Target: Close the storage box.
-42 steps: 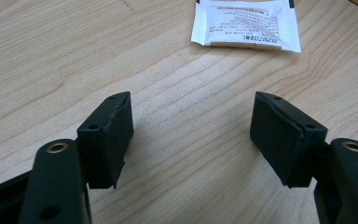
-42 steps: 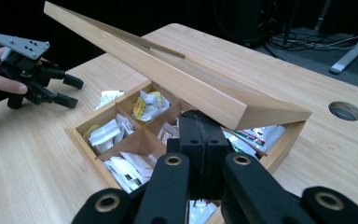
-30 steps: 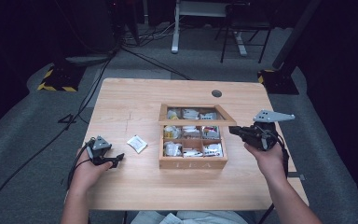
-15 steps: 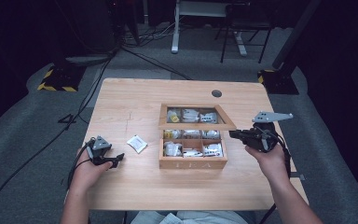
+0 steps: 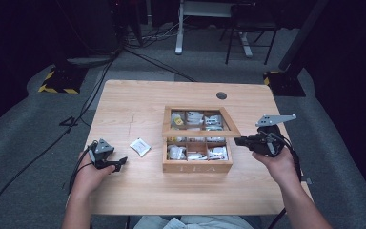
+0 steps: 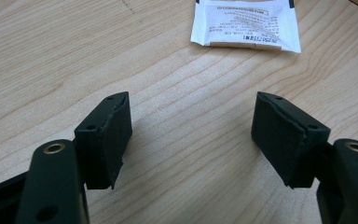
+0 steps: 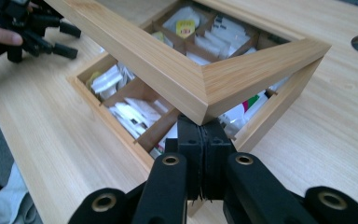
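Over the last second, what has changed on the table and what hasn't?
The right gripper, shut under the lid's corner, has swung the lid lower over the tea box. The left gripper stayed open near the loose packet, which hasn't moved.

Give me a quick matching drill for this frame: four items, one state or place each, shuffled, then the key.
Items:
1. left gripper
2. right gripper
3. loose white sachet
4. tea box lid

States:
A. lying flat on the table beside the tea box
B. raised partway above the compartments
C. jaws apart, nothing between them
D. jaws closed, at the lid's corner

Pairs: 1-C, 2-D, 3-A, 4-B
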